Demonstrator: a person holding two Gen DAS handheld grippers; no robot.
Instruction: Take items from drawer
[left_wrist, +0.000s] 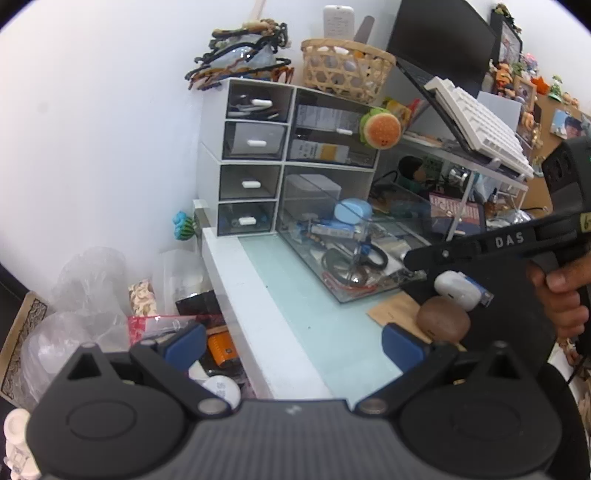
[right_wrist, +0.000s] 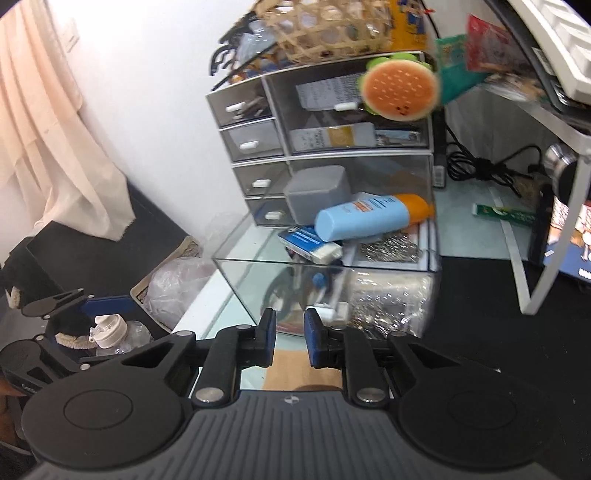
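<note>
A clear drawer (left_wrist: 347, 243) is pulled out of the white organizer (left_wrist: 258, 155) onto the desk; it also shows in the right wrist view (right_wrist: 255, 266). It holds a blue sunscreen bottle (right_wrist: 365, 218), a blue-white pack (right_wrist: 310, 243), cables and small items. My left gripper (left_wrist: 293, 345) is open and empty, back from the drawer near the desk edge. My right gripper (right_wrist: 289, 336) is narrowly open with nothing between its pads, just in front of the drawer's front wall. In the left wrist view its black body (left_wrist: 491, 245) hovers over a white device (left_wrist: 458, 290) and a brown round object (left_wrist: 443, 319) on the desk.
A burger plush (right_wrist: 400, 90) hangs on an upper drawer. A wicker basket (left_wrist: 347, 66) sits on the organizer. A white keyboard (left_wrist: 484, 122) and laptop rest on a shelf at right. Plastic bags (left_wrist: 85, 295) and clutter lie left of the desk.
</note>
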